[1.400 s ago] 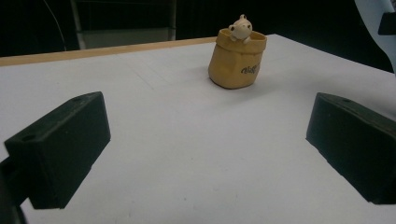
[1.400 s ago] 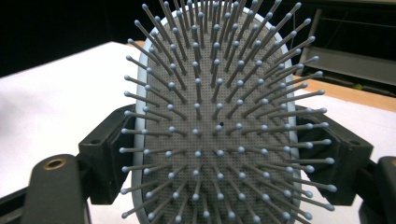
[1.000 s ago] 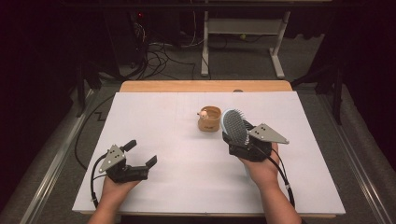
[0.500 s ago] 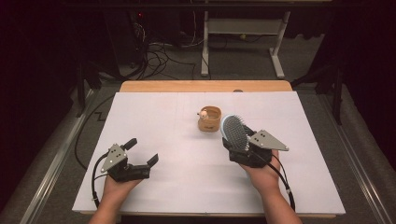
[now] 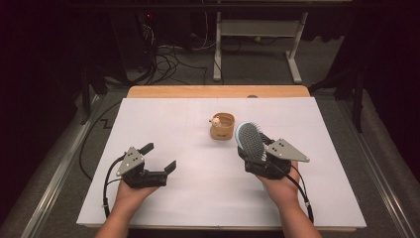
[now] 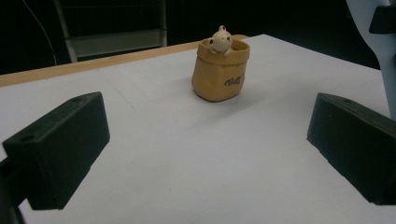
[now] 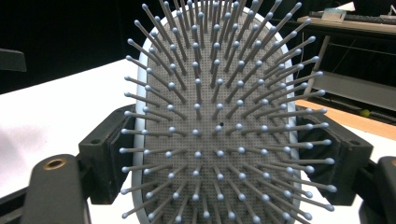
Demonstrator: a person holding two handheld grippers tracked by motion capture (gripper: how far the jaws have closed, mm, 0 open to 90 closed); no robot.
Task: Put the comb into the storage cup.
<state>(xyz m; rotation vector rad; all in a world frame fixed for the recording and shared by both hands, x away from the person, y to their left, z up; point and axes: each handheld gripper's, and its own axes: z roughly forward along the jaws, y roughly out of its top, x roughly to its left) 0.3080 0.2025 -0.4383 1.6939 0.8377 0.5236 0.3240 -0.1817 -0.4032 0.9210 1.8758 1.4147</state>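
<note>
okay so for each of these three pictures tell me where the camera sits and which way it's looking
High view: above the person's side, looking forward and down on the white table; both forearms, the left hand-held gripper and the right hand-held gripper holding the hairbrush.
Left gripper view: rides the left hand-held gripper, looking low across the table at the tan pot; its open black jaws show.
Right gripper view: rides the right hand-held gripper, facing the hairbrush's bristles; its jaws clamp the brush's edges.
Shared: the pot in high and left views; the hairbrush in high and right views.
</note>
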